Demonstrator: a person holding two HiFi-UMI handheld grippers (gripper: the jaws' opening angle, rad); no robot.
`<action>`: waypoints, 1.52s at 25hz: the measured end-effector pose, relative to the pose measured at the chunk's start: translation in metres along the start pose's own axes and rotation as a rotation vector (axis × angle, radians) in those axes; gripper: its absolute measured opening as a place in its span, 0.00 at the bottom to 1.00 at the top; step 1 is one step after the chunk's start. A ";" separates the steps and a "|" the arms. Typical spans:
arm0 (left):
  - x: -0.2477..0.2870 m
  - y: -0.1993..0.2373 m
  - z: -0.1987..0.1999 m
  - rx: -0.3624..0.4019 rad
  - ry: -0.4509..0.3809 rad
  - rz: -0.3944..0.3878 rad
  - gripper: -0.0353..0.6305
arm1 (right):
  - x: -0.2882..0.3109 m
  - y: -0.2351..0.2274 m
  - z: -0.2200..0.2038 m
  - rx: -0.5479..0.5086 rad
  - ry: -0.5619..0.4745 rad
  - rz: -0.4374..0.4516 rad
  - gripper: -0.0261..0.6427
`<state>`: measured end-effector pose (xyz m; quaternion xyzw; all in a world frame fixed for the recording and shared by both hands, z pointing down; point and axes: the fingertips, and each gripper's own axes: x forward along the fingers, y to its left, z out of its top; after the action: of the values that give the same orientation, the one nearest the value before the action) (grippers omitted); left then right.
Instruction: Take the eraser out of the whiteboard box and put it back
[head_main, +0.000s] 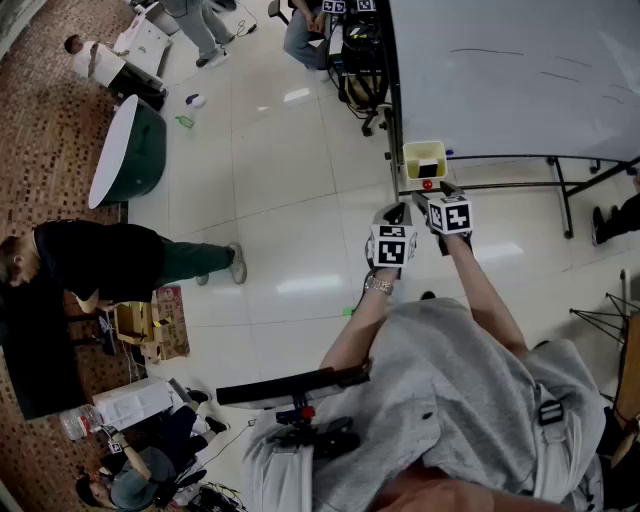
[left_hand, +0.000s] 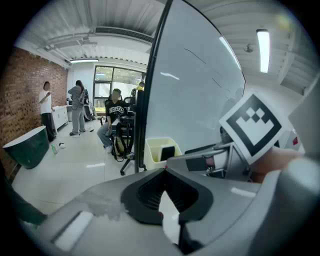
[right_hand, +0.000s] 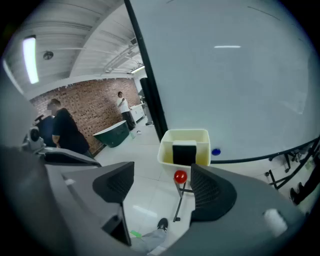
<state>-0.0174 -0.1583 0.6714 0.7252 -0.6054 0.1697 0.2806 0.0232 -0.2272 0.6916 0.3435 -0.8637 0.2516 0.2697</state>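
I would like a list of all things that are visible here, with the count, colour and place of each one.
whiteboard: one, white, dark frame, ahead on the right
box: one, pale yellow, at the whiteboard's lower left corner
eraser: one, black, inside the box
ball: one, red, just below the box
dot: one, blue, on the board beside the box
tub: one, dark green with white rim, on the floor at left
people: several, around the room's edges
left gripper: one, grey, black jaws together, empty
right gripper: one, grey, black jaws wide apart, empty, aimed at the box
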 end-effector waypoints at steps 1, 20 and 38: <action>0.002 0.013 0.009 -0.003 -0.009 0.000 0.06 | 0.009 -0.006 0.003 0.006 0.013 -0.037 0.56; 0.068 0.098 0.082 -0.040 -0.005 -0.029 0.06 | 0.078 -0.037 -0.001 0.052 0.238 -0.106 0.44; 0.091 0.092 0.094 -0.048 -0.003 -0.030 0.06 | 0.073 -0.054 0.072 0.127 0.016 -0.131 0.44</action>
<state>-0.0972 -0.2968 0.6694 0.7275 -0.5990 0.1499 0.2993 -0.0041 -0.3393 0.6996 0.4136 -0.8195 0.2903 0.2703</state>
